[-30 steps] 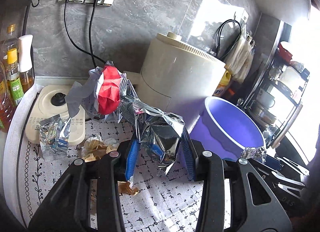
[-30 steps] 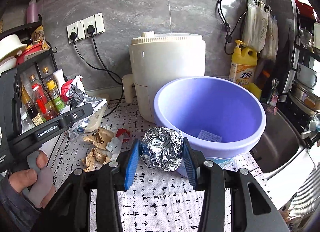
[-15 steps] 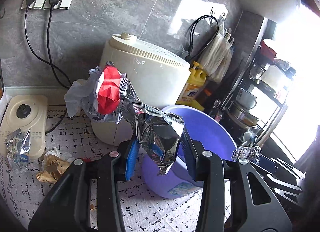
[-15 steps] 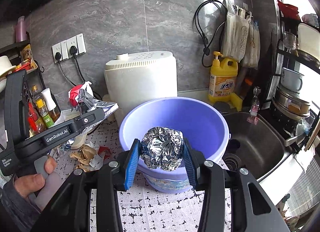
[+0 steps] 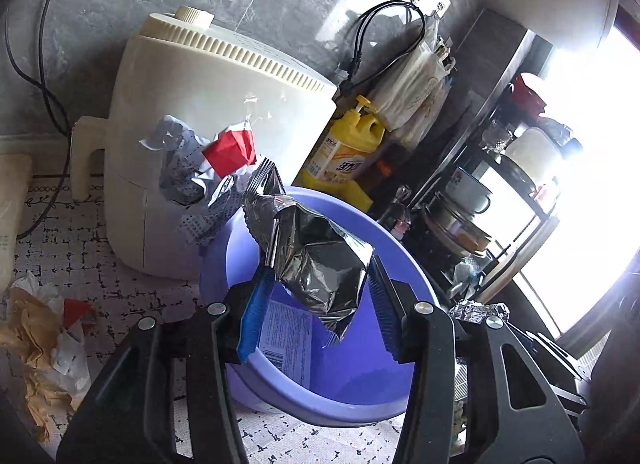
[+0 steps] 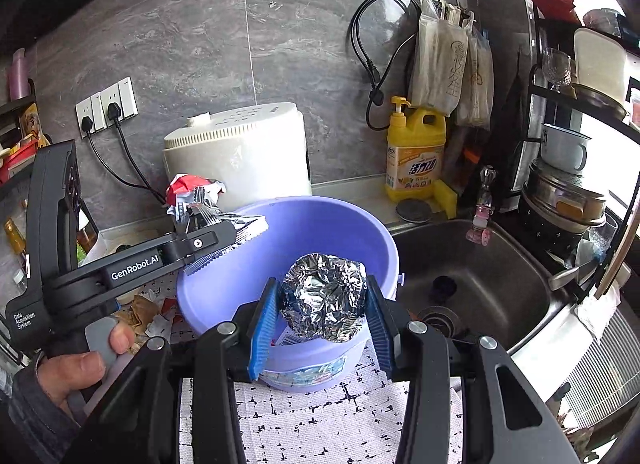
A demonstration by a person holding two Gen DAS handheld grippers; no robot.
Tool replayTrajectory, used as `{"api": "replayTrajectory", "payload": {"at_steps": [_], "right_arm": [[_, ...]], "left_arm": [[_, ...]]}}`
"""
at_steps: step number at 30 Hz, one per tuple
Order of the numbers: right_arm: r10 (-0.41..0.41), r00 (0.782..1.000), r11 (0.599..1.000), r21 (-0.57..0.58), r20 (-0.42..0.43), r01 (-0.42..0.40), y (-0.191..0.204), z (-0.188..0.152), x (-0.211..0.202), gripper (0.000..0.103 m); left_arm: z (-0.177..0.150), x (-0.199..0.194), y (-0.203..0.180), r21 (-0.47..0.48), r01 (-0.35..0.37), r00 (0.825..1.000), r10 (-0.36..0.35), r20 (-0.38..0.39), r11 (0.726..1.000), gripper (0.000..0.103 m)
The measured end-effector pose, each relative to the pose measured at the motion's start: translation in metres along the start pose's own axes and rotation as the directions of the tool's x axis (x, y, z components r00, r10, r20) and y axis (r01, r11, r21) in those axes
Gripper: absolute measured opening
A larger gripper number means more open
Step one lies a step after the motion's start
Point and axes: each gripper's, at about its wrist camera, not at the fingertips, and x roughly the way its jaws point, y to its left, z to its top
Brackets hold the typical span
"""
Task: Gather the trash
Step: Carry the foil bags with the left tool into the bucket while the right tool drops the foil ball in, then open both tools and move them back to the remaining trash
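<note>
**Mia:** Kitchen counter, with a white cloth [image 6: 320,420] that has little black marks, a gray stone wall behind, and a sink [image 6: 480,276] on one side. Where is our trash?

**Ben:** We hold 2 bits of it. Our left gripper [image 5: 316,304] has a crinkly silver snack bag [image 5: 316,260] between its blue pads [image 5: 254,312]. The jaws are partly closed and the bag sits between them, but we cannot tell how hard they pinch. The bag hangs over the purple bucket [image 5: 400,380].

**Mia:** And the red and white stuff past it?

**Ben:** That is a crumpled wrapper [image 5: 208,160] at the far end of the bag. It seems joined to the bag, over the bucket's rim, in front of the white cooker [image 5: 216,104].

**Mia:** What about our right gripper [image 6: 322,318]?

**Ben:** Its jaws are closed partway on a foil ball [image 6: 324,300], and both pads touch it. The ball is over the near edge of the bucket.

**Mia:** Is this trash hard to hold?

**Ben:** We think it is very light. The bag looks thin, floppy and slippery, so we should pinch it in the middle where it is bunched up. The foil ball looks soft and will squash, so a small squeeze on its 2 sides is enough.

**Mia:** Is there more?

**Ben:** Yes. Brown and white paper scraps [image 5: 44,340] lie on the cloth, left of the bucket. One flat wrapper [image 5: 286,340] is already inside the bucket.
</note>
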Motion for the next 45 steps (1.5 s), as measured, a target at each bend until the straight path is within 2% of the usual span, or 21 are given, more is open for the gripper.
{"api": "replayTrajectory", "payload": {"at_steps": [2, 5, 13, 19, 25, 38, 45], "right_arm": [[0.002, 1.0, 1.0, 0.004, -0.002, -0.002, -0.004, 0.001, 0.003, 0.042], [0.01, 1.0, 1.0, 0.004, -0.005, -0.01, -0.007, 0.003, 0.008, 0.042], [0.044, 0.999, 0.999, 0.001, -0.015, -0.044, -0.003, 0.006, 0.021, 0.042], [0.058, 0.998, 0.998, 0.011, -0.03, -0.058, 0.004, 0.007, 0.029, 0.047], [0.059, 0.998, 0.998, 0.012, -0.029, -0.059, 0.013, 0.003, 0.024, 0.059], [0.089, 0.996, 0.996, -0.016, -0.026, -0.09, 0.055, -0.012, 0.002, 0.064], [0.116, 0.993, 0.992, -0.043, -0.033, -0.117, 0.085, -0.023, -0.007, 0.066]], "left_arm": [[0.001, 0.005, -0.005, 0.017, 0.0, 1.0, 0.0, -0.005, 1.0, 0.058], [0.001, 0.008, -0.007, 0.029, -0.016, 1.0, 0.016, 0.005, 0.999, 0.071], [0.007, 0.002, -0.002, 0.031, -0.04, 0.999, 0.039, 0.019, 0.999, 0.072], [0.009, -0.011, 0.005, 0.043, -0.062, 0.997, 0.061, 0.038, 0.997, 0.083], [0.007, -0.024, 0.013, 0.034, -0.083, 0.995, 0.081, 0.049, 0.996, 0.084], [-0.006, -0.068, 0.036, 0.027, -0.14, 0.988, 0.138, 0.074, 0.99, 0.084], [-0.015, -0.098, 0.06, -0.011, -0.183, 0.979, 0.183, 0.087, 0.983, 0.084]]}}
